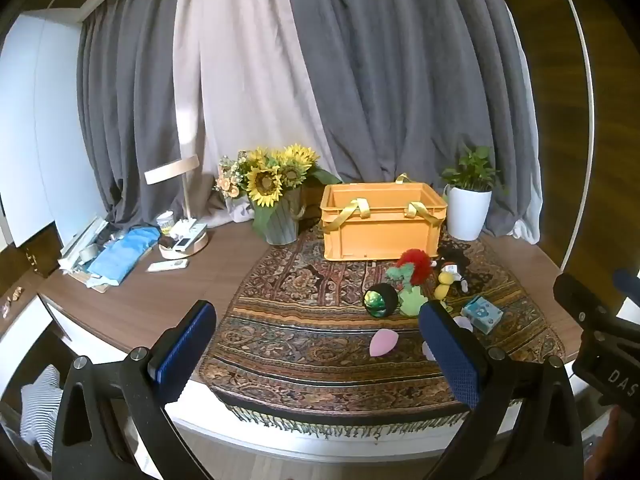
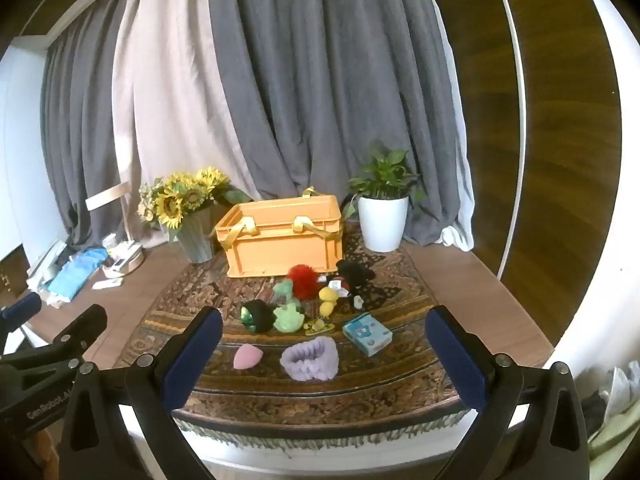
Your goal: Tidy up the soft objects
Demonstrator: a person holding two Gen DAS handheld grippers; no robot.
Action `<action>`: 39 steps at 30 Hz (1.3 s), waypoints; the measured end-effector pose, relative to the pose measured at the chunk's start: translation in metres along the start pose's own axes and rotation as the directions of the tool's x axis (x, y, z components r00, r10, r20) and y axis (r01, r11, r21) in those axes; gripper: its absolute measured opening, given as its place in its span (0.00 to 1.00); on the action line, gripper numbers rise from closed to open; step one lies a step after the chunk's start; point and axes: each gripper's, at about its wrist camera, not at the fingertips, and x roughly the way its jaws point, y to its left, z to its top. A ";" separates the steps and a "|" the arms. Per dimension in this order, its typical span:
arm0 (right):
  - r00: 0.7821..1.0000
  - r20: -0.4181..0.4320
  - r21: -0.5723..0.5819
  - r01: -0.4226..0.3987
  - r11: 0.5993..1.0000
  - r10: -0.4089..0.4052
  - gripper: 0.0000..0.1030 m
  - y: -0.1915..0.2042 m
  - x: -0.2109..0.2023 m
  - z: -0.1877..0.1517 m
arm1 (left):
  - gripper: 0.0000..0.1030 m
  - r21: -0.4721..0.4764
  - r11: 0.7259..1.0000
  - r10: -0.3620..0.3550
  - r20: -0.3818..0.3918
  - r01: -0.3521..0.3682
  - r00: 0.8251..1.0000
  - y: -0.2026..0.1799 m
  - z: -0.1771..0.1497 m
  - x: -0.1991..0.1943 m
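An orange crate (image 1: 380, 220) (image 2: 282, 236) with yellow handles stands at the back of a patterned rug (image 1: 320, 320) (image 2: 400, 292). In front of it lie soft things: a red pompom (image 2: 303, 281), green plush toys (image 2: 286, 314), a yellow plush (image 2: 328, 300), a black plush (image 2: 354, 276), a black-and-green ball (image 1: 380, 300) (image 2: 256, 316), a pink sponge (image 1: 382, 342) (image 2: 247, 357), a lilac scrunchie (image 2: 310, 358) and a blue tissue pack (image 1: 482, 314) (image 2: 368, 334). My left gripper (image 1: 320, 352) and right gripper (image 2: 324, 352) are open and empty, held at the table's near edge.
Sunflowers in a grey vase (image 1: 276, 196) (image 2: 188, 216) stand left of the crate, a potted plant (image 1: 468, 200) (image 2: 382, 208) right of it. A lamp base, remote and blue cloth (image 1: 124, 252) clutter the table's left. Curtains hang behind.
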 end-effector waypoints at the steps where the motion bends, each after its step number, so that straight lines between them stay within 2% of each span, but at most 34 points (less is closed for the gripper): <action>1: 1.000 0.009 0.005 -0.003 1.000 0.003 1.00 0.000 0.000 0.000 | 1.00 0.002 1.000 0.000 0.002 0.000 1.000 0.000 0.000 0.000; 2: 1.000 0.007 0.004 -0.005 1.000 0.005 1.00 0.001 0.000 -0.001 | 1.00 0.000 1.000 -0.010 -0.020 0.010 1.000 0.000 0.000 0.001; 6: 1.000 0.013 0.009 -0.020 1.000 0.020 1.00 0.001 -0.001 -0.003 | 1.00 -0.015 0.999 -0.037 -0.012 0.036 0.999 0.006 0.000 0.000; 9: 1.000 0.019 0.006 -0.014 1.000 0.014 1.00 -0.003 -0.003 0.000 | 1.00 0.000 1.000 -0.010 0.002 0.010 1.000 0.001 -0.002 -0.006; 12: 1.000 0.017 0.006 -0.015 1.000 0.015 1.00 -0.005 -0.003 -0.002 | 1.00 0.004 1.000 -0.024 -0.004 0.024 1.000 0.003 0.000 -0.004; 24: 1.000 0.023 0.002 -0.002 1.000 0.002 1.00 -0.003 -0.007 0.002 | 1.00 0.011 1.000 -0.008 0.022 0.008 1.000 -0.003 0.014 -0.012; 39: 0.999 0.032 0.003 0.003 1.000 -0.003 1.00 -0.004 -0.010 0.004 | 1.00 0.011 1.000 -0.010 0.034 0.010 0.999 -0.004 0.010 -0.015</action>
